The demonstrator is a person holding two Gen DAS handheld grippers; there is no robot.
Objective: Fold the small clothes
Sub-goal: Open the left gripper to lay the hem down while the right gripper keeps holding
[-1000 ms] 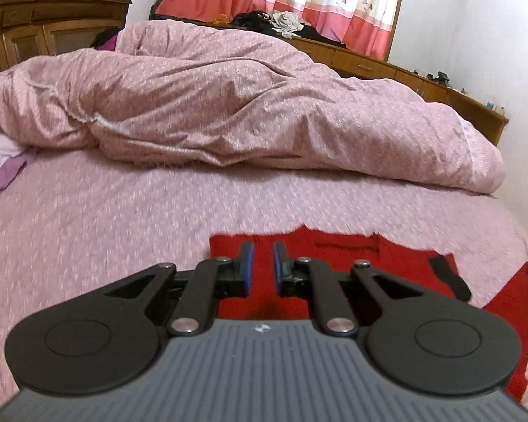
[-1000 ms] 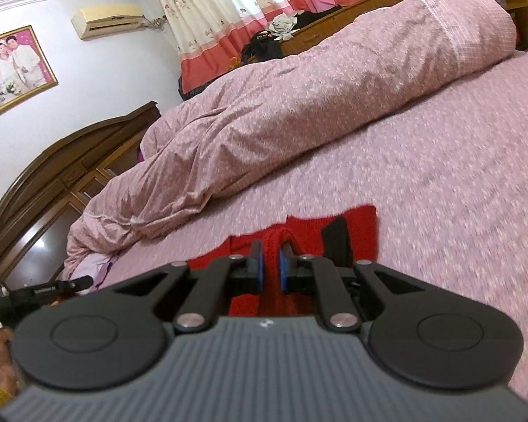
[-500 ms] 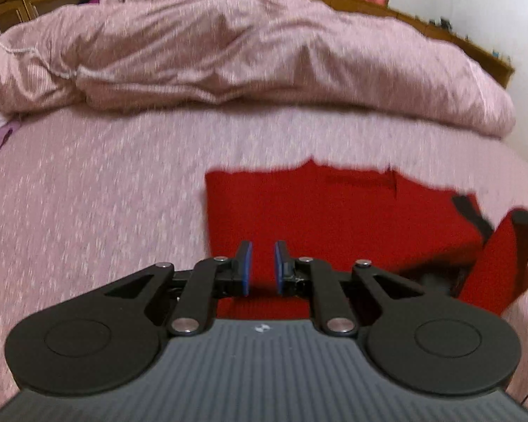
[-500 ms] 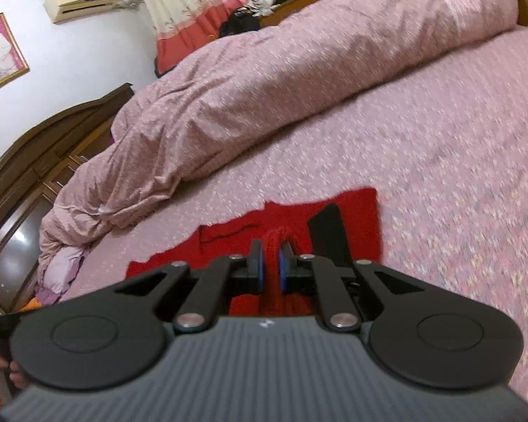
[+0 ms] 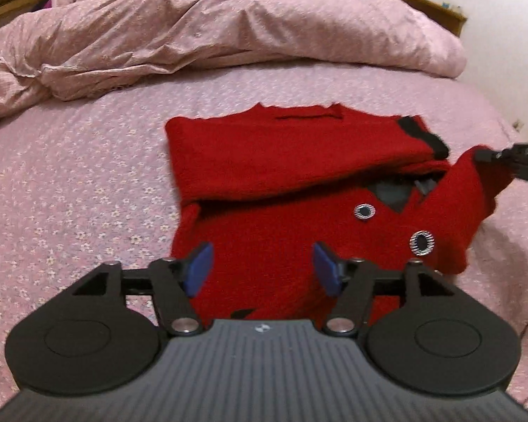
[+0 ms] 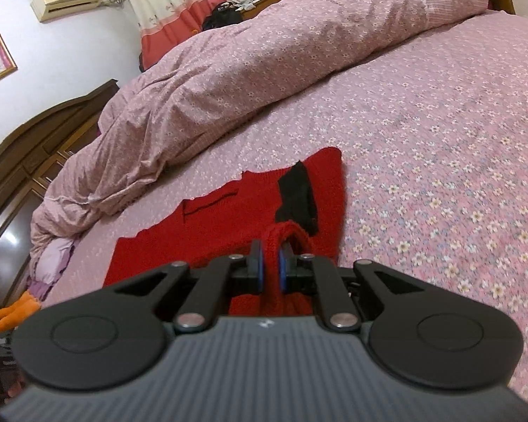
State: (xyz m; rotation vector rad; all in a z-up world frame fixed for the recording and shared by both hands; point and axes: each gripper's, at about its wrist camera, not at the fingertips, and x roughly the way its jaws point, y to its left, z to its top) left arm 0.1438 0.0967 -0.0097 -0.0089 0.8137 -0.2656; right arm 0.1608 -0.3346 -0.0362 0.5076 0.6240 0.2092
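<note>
A small red knit sweater (image 5: 281, 161) with black trim and round eye patches lies on the pink floral bed sheet (image 5: 70, 183), its top part folded over. My left gripper (image 5: 262, 267) is open just above the sweater's near part, holding nothing. My right gripper (image 6: 269, 269) is shut on a bunched red fold of the sweater (image 6: 228, 211), lifted at its right edge. The right gripper's tip also shows in the left wrist view (image 5: 510, 158), holding that raised red corner.
A rumpled pink duvet (image 5: 211, 21) lies across the far side of the bed. A dark wooden headboard (image 6: 28, 147) stands at left. Curtains (image 6: 179, 3) and a wooden ledge run behind. An orange and white soft toy (image 6: 7, 316) lies off the bed's left.
My left gripper has opened and let go of the sweater, and its view has tipped down onto it. The right gripper stays shut on the red fold and has lowered slightly.
</note>
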